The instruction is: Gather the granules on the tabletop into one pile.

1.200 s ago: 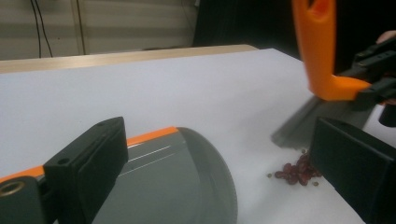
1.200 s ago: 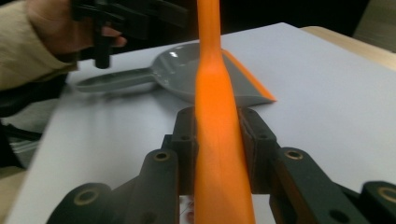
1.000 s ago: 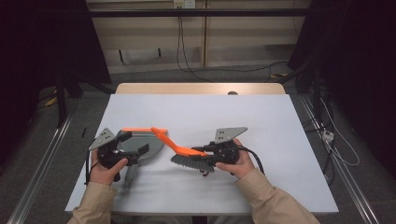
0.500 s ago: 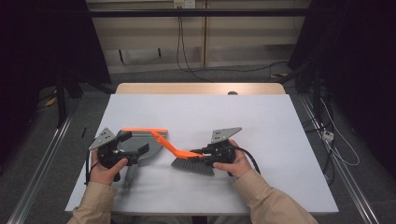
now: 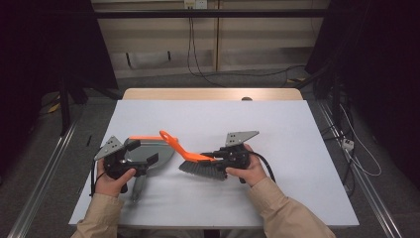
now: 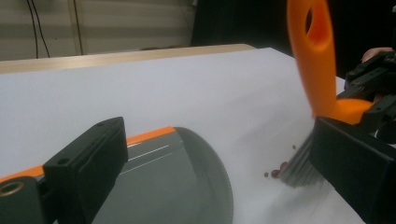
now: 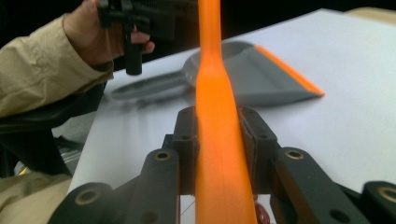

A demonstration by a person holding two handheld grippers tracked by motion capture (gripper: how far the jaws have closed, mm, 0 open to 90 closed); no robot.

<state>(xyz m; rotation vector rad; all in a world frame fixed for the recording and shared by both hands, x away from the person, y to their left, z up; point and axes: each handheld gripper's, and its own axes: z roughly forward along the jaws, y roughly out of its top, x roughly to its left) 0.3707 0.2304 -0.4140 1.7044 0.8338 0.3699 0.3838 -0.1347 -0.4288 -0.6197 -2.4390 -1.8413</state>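
Note:
A grey dustpan (image 5: 156,151) with an orange front lip lies flat at the left, its handle pointing toward me. My left gripper (image 5: 142,151) hovers over it with jaws wide open; the pan (image 6: 177,186) shows between them. An orange-handled brush (image 5: 200,168) stands with its grey bristles on the table just right of the pan. My right gripper (image 5: 212,156) is shut on the brush handle (image 7: 219,140). A few small red bits (image 6: 275,173) lie by the bristles (image 6: 301,163). Beyond the handle in the right gripper view lies the dustpan (image 7: 252,74).
The white table (image 5: 277,124) stretches bare behind and to the right of the tools. Its wooden far edge (image 5: 213,94) borders a dark floor with cables. The table's near edge lies close under both forearms.
The right gripper and brush dipped toward me, then came back slightly left toward the dustpan. The left gripper has stayed put over the pan.

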